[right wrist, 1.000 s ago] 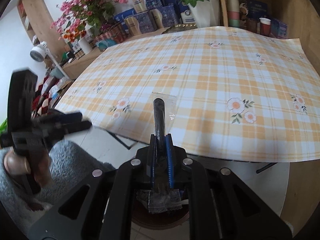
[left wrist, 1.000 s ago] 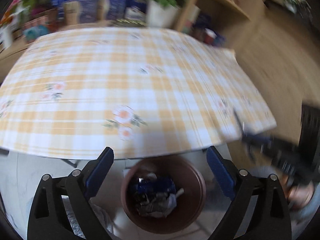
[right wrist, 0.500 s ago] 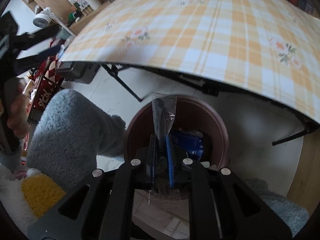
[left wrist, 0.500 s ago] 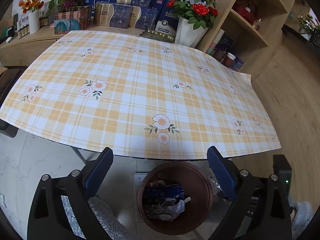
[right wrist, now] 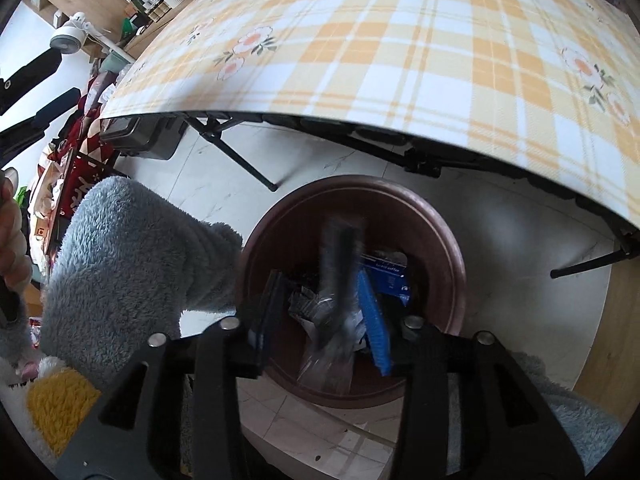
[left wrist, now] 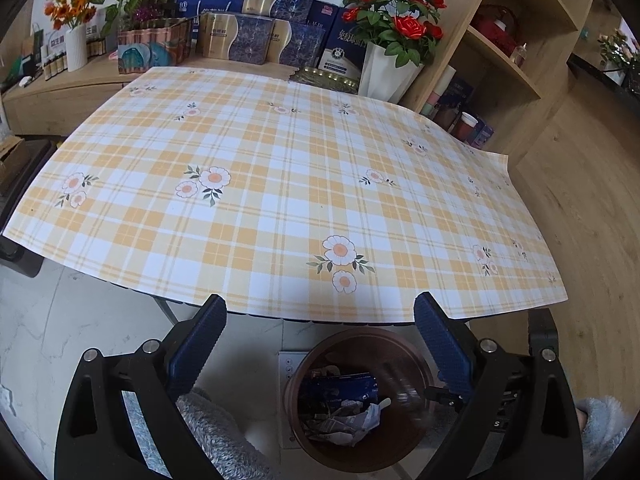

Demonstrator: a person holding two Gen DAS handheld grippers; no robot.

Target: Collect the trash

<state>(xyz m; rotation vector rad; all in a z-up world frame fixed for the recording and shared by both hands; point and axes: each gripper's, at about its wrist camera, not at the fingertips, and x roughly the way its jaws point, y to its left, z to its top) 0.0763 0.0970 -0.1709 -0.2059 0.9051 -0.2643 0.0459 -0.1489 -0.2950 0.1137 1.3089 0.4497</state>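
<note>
My right claw (right wrist: 320, 312) hangs over the brown trash bin (right wrist: 452, 256), which stands on the pale tiled floor (right wrist: 500, 248) just under the near edge of the desk (right wrist: 400, 40) with its orange-and-white checked, flowered cloth. The jaws of this claw are opening, the blue pads parted to either side of a clear plastic packet with a dark stick inside (right wrist: 340, 272); the packet lies between the pads, blurred, and I cannot tell whether either pad touches it. Its long axis runs from 12 o'clock to 6 o'clock in the right wrist view, the dark end toward 12 o'clock and the crumpled clear end toward 6 o'clock, all within the bin's mouth. Below it in the bin lie a blue carton (right wrist: 386, 270) and crumpled paper (left wrist: 344, 424). My left claw (left wrist: 320, 344) stands wide and holds nothing, its pads framing the bin at 6 o'clock in the left wrist view, with the desk's edge just beyond. A grey fleece sleeve (right wrist: 120, 264) sits at 9 o'clock of the bin. At 12 o'clock past the desk stand boxes (left wrist: 256, 40) and a white vase of red roses (left wrist: 388, 68).
</note>
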